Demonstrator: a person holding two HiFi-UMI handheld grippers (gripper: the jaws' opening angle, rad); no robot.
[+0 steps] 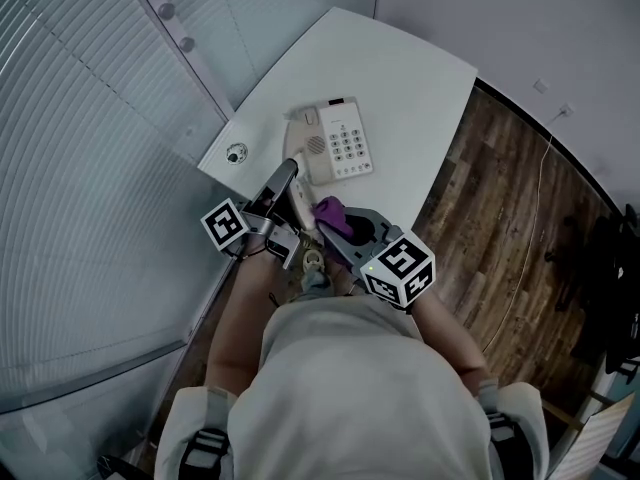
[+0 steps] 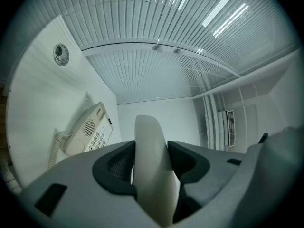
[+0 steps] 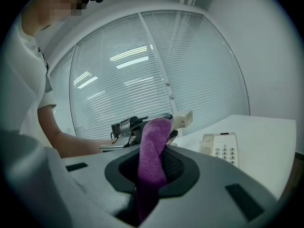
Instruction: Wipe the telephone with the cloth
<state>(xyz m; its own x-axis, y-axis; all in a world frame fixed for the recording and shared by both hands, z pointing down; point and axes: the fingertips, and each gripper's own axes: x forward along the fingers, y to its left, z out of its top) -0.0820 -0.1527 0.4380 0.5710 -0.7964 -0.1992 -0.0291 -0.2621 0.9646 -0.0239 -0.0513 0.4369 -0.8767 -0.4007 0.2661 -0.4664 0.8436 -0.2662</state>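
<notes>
The cream telephone base (image 1: 338, 140) lies on the white table (image 1: 400, 68). It also shows in the left gripper view as the base (image 2: 88, 129) with its coiled cord (image 2: 53, 151). My left gripper (image 1: 287, 180) is shut on the cream handset (image 2: 151, 156), lifted off the base, and holds it in front of the table's near edge. Beside it, my right gripper (image 3: 152, 167) is shut on a purple cloth (image 3: 153, 148). The cloth (image 1: 331, 213) stands up next to the handset (image 3: 183, 118); whether they touch I cannot tell.
A round grommet (image 1: 236, 153) sits at the table's left corner. Window blinds (image 1: 90, 168) run along the left side, close to the table. Wooden floor (image 1: 510, 198) lies to the right. The person's arm (image 3: 61, 144) reaches across behind my right gripper.
</notes>
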